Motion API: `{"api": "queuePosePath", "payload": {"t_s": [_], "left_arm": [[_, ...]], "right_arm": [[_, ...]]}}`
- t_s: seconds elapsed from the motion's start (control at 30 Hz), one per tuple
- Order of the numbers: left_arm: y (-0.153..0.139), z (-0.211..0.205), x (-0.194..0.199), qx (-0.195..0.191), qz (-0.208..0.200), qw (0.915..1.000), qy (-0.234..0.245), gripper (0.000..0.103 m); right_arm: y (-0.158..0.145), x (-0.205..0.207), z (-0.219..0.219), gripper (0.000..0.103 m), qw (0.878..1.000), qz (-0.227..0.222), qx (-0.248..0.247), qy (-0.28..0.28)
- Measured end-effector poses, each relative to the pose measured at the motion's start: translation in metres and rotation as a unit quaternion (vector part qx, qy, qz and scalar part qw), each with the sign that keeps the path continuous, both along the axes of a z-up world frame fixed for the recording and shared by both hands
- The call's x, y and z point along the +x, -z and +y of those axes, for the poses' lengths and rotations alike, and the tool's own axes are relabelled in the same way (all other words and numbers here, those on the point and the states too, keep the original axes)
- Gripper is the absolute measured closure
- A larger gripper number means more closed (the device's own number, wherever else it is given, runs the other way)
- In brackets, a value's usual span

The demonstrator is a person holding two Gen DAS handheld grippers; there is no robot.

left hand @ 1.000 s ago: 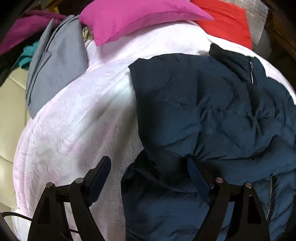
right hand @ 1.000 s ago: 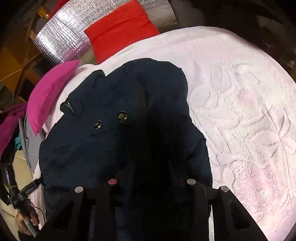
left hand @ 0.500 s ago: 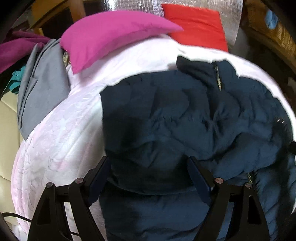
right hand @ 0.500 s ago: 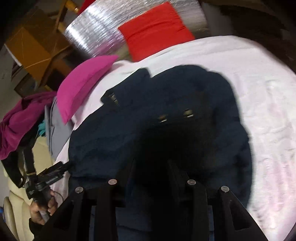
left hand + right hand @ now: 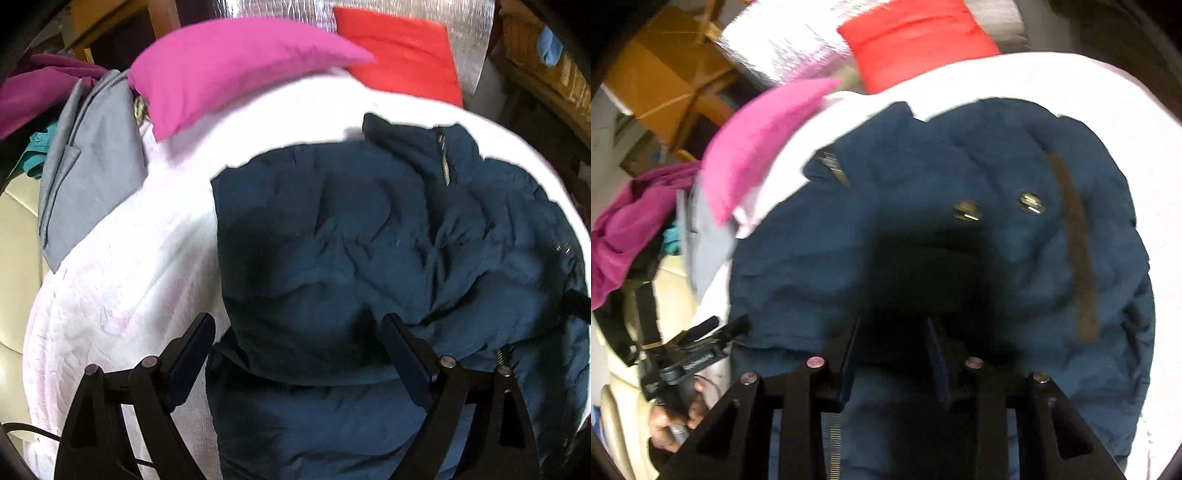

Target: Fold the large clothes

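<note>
A navy puffer jacket lies partly folded on a white-pink bedspread; it also shows in the right wrist view, with metal snaps and a zipper. My left gripper is open, its fingers wide apart over the jacket's left front edge. It is also seen from the side in the right wrist view. My right gripper has its fingers partly closed with a fold of the dark jacket bunched between them.
A magenta pillow and a red pillow lie at the head of the bed by a silver foil panel. A grey garment and purple clothes are piled at the left. A cream seat stands beside the bed.
Both grippers have pulled back and tilted up, so more of the bed head shows. The jacket's upper layer has shifted over the lower part. The left gripper stays open.
</note>
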State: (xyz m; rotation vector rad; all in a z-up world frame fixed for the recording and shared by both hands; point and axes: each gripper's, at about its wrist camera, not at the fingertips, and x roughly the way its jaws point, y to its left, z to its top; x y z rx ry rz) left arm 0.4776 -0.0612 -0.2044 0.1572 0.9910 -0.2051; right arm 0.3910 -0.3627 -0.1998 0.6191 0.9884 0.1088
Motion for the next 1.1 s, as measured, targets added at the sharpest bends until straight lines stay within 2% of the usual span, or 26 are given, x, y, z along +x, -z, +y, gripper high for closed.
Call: {"api": "queuePosePath", "payload": {"t_s": [0.1,0.2,0.3,0.4,0.57,0.63,0.7,0.77,0.9,1.1], "left_arm": [[0.001,0.005,0.003,-0.003,0.005,1.0000,-0.005,0.011],[0.019,0.003,0.013,0.035,0.023,0.9990,-0.019,0.011],[0.030,0.007,0.021,0.015,0.046,0.9985,-0.026,0.011],[0.034,0.009,0.023,0.011,0.053,0.9982,-0.027,0.009],[0.034,0.006,0.021,0.017,0.051,0.9982,-0.026,0.009],[0.029,0.006,0.019,0.015,0.051,0.9982,-0.029,0.009],[0.024,0.009,0.014,0.020,0.043,0.9984,-0.030,0.009],[0.018,0.010,0.007,0.030,0.034,0.9985,-0.032,0.009],[0.008,0.013,-0.007,0.041,0.020,0.9985,-0.030,0.009],[-0.002,0.025,-0.040,0.047,0.009,0.9985,-0.029,0.009]], "right_arm": [[-0.002,0.010,0.022,0.060,0.999,-0.005,0.013,-0.028],[0.007,0.021,0.043,0.060,0.999,0.007,0.018,-0.048],[0.021,0.035,0.059,0.058,0.998,0.036,-0.011,-0.052],[0.033,0.041,0.060,0.059,0.997,0.041,-0.022,-0.053],[0.027,0.040,0.064,0.059,0.996,0.051,-0.028,-0.067],[0.020,0.029,0.055,0.059,0.997,0.049,-0.005,-0.067],[0.009,0.015,0.043,0.055,0.998,0.034,-0.002,-0.059],[-0.002,-0.003,0.032,0.045,0.998,0.018,-0.020,-0.050],[-0.024,-0.055,-0.011,0.043,0.999,-0.007,-0.039,-0.013],[-0.029,-0.134,-0.070,0.040,0.998,0.002,-0.034,0.043]]}}
